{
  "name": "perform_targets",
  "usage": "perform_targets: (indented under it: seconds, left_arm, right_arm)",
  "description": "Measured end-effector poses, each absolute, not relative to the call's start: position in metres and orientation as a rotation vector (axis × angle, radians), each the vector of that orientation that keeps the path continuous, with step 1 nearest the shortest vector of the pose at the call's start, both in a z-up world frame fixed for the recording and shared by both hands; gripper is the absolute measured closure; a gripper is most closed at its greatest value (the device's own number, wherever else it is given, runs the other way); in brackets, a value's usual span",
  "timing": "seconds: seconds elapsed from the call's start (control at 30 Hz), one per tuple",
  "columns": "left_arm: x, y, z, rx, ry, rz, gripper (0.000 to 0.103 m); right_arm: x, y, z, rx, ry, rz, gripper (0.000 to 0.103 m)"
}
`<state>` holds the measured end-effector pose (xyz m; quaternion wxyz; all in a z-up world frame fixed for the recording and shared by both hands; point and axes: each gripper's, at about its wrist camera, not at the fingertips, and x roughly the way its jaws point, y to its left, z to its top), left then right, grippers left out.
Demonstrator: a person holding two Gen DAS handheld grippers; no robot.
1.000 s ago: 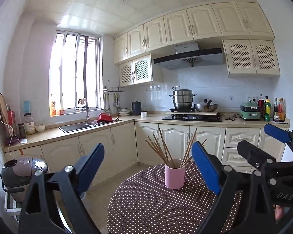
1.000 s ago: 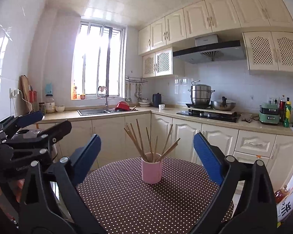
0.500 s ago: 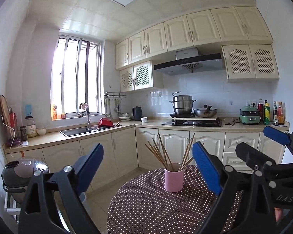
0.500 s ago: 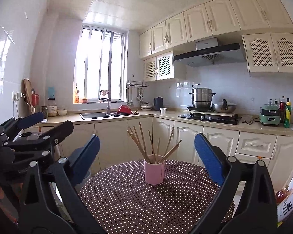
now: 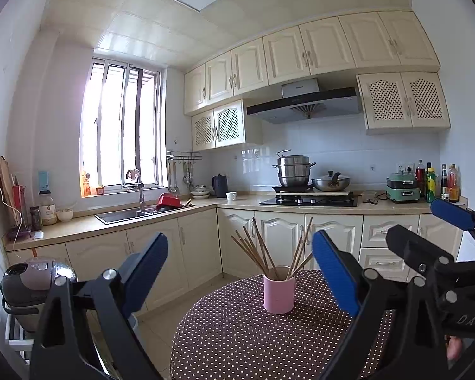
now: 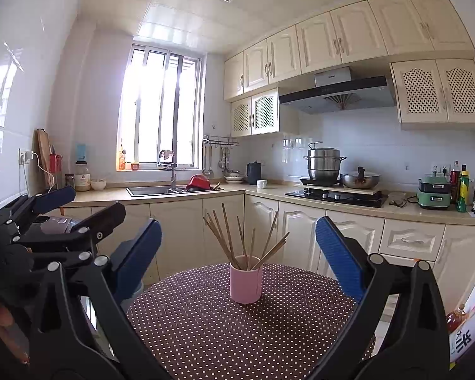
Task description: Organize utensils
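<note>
I saw one pink cup [image 6: 245, 282] holding roughly eight splayed wooden chopsticks [image 6: 234, 240], with my left gripper [image 5: 239, 272] and right gripper [image 6: 237, 250] both spread wide and empty.

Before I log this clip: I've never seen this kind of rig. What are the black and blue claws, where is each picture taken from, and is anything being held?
There is no robot here. A person carries two handheld grippers, each with a camera looking forward along its two blue-padded fingers. One picture comes from the left gripper, the other from the right gripper; each gripper also shows at the edge of the other's view. Both are open and hold nothing. Ahead is a round table with a brown, white-dotted cloth. On it stands a pink cup, upright, with wooden chopsticks fanning out of it. Neither gripper touches the cup. Behind is a kitchen counter with a sink and stove.
</note>
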<state>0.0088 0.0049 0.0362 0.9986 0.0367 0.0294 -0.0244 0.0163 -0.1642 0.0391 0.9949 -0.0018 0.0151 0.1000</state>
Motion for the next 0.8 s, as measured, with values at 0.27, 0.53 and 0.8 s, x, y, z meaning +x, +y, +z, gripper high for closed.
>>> perform_targets:
  seconds: [0.27, 0.53, 0.8]
  left_arm:
    - [0.0131, 0.0068, 0.0330, 0.079, 0.067, -0.045, 0.012]
    - [0.0162, 0.0081, 0.0329, 0.081, 0.070, -0.046, 0.012]
    - [0.0180, 0.0084, 0.0326, 0.081, 0.074, -0.046, 0.012]
  right_arm:
    - [0.0207, -0.1626, 0.0379, 0.000, 0.041, 0.202, 0.007]
    - [0.0211, -0.1624, 0.0374, 0.005, 0.045, 0.203, 0.007]
    - [0.0219, -0.1621, 0.0378, 0.005, 0.048, 0.203, 0.007]
